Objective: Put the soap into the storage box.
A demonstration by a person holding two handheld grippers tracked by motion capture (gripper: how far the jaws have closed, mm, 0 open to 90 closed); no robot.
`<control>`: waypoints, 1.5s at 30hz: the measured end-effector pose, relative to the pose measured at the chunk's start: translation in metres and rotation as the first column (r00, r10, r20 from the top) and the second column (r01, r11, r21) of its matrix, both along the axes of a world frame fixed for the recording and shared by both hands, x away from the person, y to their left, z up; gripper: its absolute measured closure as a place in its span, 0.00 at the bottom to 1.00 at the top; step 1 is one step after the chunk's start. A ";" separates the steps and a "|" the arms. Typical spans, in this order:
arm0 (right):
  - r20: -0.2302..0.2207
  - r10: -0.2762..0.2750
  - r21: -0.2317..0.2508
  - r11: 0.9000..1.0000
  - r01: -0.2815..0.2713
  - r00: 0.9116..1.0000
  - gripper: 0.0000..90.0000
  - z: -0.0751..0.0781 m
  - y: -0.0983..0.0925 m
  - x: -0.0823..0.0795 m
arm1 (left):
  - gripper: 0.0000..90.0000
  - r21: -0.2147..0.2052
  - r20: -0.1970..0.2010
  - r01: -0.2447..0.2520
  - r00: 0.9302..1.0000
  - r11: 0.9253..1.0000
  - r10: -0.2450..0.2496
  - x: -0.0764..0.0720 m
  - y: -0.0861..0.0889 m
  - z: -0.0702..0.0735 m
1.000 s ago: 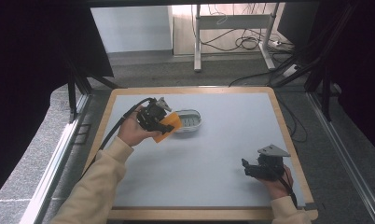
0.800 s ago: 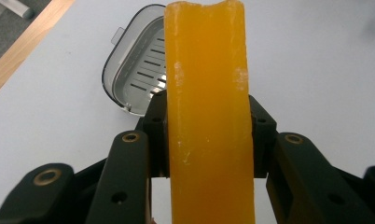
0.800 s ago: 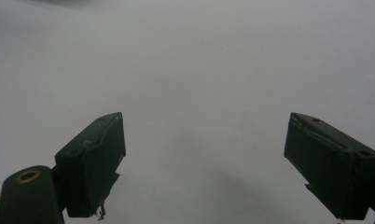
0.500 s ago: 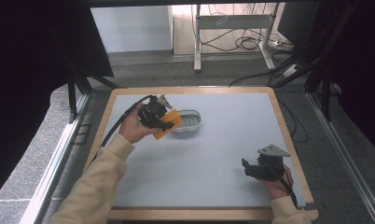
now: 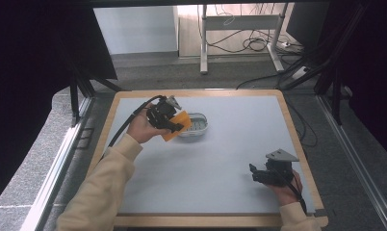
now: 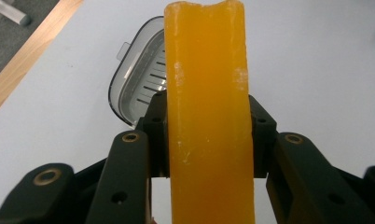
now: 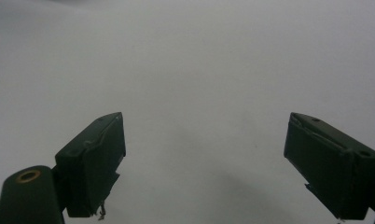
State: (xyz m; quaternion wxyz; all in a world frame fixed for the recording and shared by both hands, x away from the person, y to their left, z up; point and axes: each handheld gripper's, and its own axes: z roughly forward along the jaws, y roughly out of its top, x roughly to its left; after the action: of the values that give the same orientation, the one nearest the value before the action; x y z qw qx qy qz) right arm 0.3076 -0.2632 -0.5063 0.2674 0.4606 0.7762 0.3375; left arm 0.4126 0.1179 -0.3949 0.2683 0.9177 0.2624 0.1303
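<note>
On the counter (image 5: 220,159), the left gripper (image 5: 163,115) is held above the far left part of the pale surface, its jaws clamped on an orange slab (image 6: 208,116) that may be a sponge or a bar of soap; the material is hard to tell. In the left gripper view the slab stands up between the two black jaws and reaches past them, its top end over a small clear grey dish (image 6: 139,79) with a slotted floor. In the high view the dish (image 5: 195,124) sits on the counter just beside the slab (image 5: 176,126), on its right. The right gripper (image 5: 271,172) rests low near the near right corner, well apart from the dish, its jaws spread wide over bare counter (image 7: 190,70) with nothing between them
</note>
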 end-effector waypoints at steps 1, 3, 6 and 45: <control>-0.001 0.000 0.000 1.000 0.000 1.000 0.14 0.000 0.000 0.000 | 0.69 0.004 0.003 0.004 1.000 1.000 -0.004 0.001 0.000 0.001; -0.003 0.001 -0.001 1.000 -0.001 1.000 0.14 0.000 0.000 0.000 | 0.69 0.001 0.003 0.003 1.000 1.000 -0.003 0.002 -0.001 0.001; -0.003 0.001 -0.002 1.000 -0.001 1.000 0.14 0.000 0.000 0.000 | 0.69 -0.003 0.007 0.011 1.000 1.000 -0.011 0.006 -0.002 0.005; -0.011 -0.006 -0.004 1.000 0.006 1.000 0.15 -0.001 -0.001 0.001 | 0.69 0.002 -0.024 0.106 0.994 0.994 -0.106 0.052 -0.025 -0.007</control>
State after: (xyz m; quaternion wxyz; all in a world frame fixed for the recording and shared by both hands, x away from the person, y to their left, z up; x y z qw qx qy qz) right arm 0.3084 -0.2642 -0.5073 0.2653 0.4643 0.7768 0.3326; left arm 0.4641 0.0934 -0.4023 0.2700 0.9324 0.2161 0.1052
